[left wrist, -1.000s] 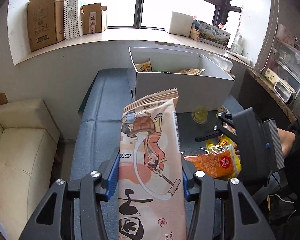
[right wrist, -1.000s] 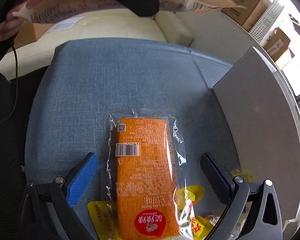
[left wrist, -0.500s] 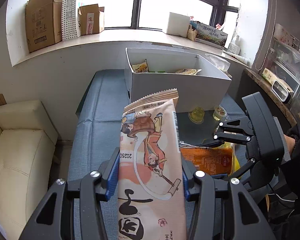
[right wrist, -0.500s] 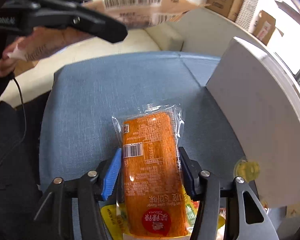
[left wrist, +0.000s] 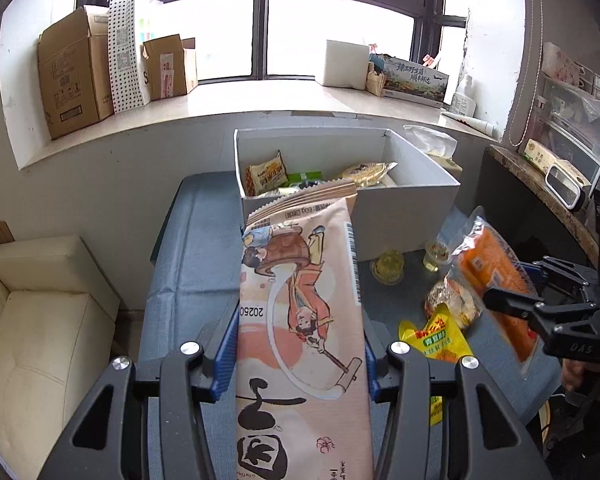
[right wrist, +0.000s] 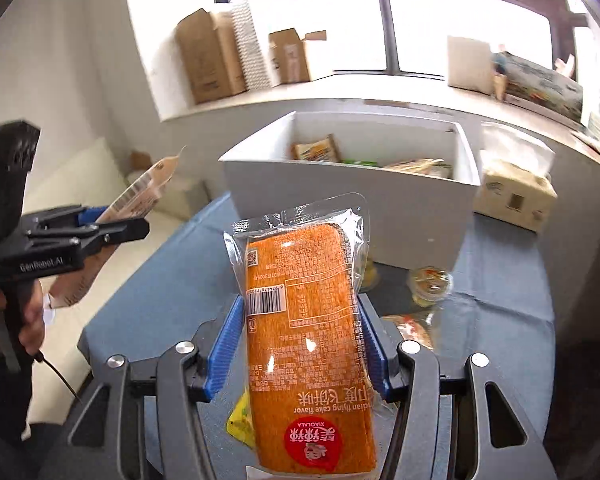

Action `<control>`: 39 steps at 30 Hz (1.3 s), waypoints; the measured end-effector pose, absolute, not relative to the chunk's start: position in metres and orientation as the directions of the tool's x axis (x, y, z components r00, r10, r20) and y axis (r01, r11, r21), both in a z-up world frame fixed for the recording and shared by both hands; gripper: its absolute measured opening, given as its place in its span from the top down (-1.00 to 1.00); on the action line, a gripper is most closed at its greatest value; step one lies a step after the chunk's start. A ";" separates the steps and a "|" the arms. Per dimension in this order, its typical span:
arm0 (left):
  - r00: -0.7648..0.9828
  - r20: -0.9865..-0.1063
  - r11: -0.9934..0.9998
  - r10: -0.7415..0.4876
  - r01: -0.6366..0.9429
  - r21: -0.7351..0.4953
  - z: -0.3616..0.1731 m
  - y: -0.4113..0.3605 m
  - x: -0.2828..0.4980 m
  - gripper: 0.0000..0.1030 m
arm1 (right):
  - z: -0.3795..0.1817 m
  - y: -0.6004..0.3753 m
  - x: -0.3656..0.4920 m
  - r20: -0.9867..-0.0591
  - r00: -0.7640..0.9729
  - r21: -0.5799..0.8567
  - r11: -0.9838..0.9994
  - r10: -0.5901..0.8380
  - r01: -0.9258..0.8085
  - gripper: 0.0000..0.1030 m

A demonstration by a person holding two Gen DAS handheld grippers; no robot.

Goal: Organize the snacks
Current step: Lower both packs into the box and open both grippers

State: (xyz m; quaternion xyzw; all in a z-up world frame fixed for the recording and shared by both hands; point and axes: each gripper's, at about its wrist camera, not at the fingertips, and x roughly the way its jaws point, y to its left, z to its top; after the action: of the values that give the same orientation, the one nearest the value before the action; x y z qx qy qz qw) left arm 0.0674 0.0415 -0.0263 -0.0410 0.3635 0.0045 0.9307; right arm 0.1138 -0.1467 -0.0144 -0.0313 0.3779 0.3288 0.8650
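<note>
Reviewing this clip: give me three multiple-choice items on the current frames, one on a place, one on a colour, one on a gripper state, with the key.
1. Where is the white box?
A. at the far end of the blue table
B. on the windowsill
C. on the sofa

2. What colour is the packet in the right gripper?
A. green
B. orange
C. purple

3. What is the left gripper doing?
A. wide open
B. shut on nothing
C. shut on the illustrated packet

Key:
1 A, the box stands on the blue surface below the windowsill.
2 B, orange shows through the clear wrapper.
3 C, both blue pads press the packet's sides.
</note>
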 end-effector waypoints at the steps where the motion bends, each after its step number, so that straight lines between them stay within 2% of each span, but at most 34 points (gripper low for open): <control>1: 0.740 -0.671 0.995 -0.035 -0.035 -0.090 -0.022 0.041 0.075 -0.05 | -0.008 -0.156 0.117 -0.662 0.524 0.202 0.801 0.536 -0.564 -0.16; 6: 0.757 -0.653 0.993 -0.018 -0.062 -0.099 -0.003 0.036 0.125 -0.05 | 0.027 -0.176 0.147 -0.604 0.608 0.244 0.846 0.515 -0.474 -0.17; 8: 0.763 -0.644 0.991 -0.050 -0.044 -0.129 0.005 0.038 0.149 -0.05 | 0.038 -0.178 0.166 -0.582 0.626 0.269 0.850 0.518 -0.453 -0.17; 13: 0.759 -0.648 0.987 -0.061 -0.050 -0.151 0.016 0.041 0.220 -0.05 | 0.045 -0.162 0.225 -0.584 0.647 0.286 0.870 0.491 -0.402 -0.17; 18: 0.725 -0.689 0.990 -0.022 -0.081 -0.116 0.007 0.039 0.283 -0.06 | 0.041 -0.134 0.283 -0.619 0.626 0.280 0.878 0.474 -0.388 -0.19; 19: 0.715 -0.698 0.986 -0.039 -0.087 -0.145 0.003 0.041 0.293 -0.06 | 0.041 -0.129 0.293 -0.617 0.633 0.274 0.881 0.468 -0.385 -0.23; 20: 0.707 -0.703 0.979 -0.073 -0.085 -0.187 -0.001 0.044 0.302 -0.15 | 0.042 -0.126 0.304 -0.611 0.644 0.272 0.886 0.461 -0.376 -0.29; 21: 0.699 -0.707 0.972 -0.110 -0.072 -0.223 -0.004 0.047 0.310 -0.55 | 0.040 -0.123 0.314 -0.609 0.642 0.279 0.884 0.465 -0.375 -0.58; 22: 0.689 -0.711 0.966 -0.139 -0.065 -0.252 -0.008 0.049 0.313 -0.84 | 0.038 -0.120 0.325 -0.626 0.623 0.293 0.881 0.470 -0.371 -0.86; 23: 0.692 -0.710 0.964 -0.134 -0.076 -0.256 -0.009 0.052 0.313 -1.00 | 0.034 -0.120 0.332 -0.645 0.610 0.295 0.886 0.461 -0.358 -0.90; 25: 0.698 -0.709 0.972 -0.104 -0.078 -0.220 -0.008 0.054 0.307 -1.00 | 0.030 -0.122 0.335 -0.667 0.607 0.283 0.901 0.431 -0.328 -1.00; 28: 0.715 -0.696 0.983 -0.062 -0.079 -0.168 -0.004 0.056 0.296 -1.00 | 0.028 -0.128 0.325 -0.649 0.618 0.278 0.895 0.443 -0.350 -1.00; 31: 0.717 -0.694 0.981 -0.062 -0.085 -0.175 -0.002 0.063 0.289 -1.00 | 0.029 -0.130 0.316 -0.638 0.643 0.243 0.903 0.424 -0.354 -1.00; 39: 0.749 -0.662 0.991 -0.028 -0.067 -0.118 0.010 0.058 0.255 -1.00 | 0.043 -0.136 0.285 -0.601 0.638 0.271 0.874 0.481 -0.403 -1.00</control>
State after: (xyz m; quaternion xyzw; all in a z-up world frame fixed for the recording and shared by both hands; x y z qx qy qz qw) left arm 0.2552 0.0585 0.0101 -0.0671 0.3539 0.0105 0.9328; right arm 0.2845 -0.1362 0.0428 0.0559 0.3476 0.2448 0.9034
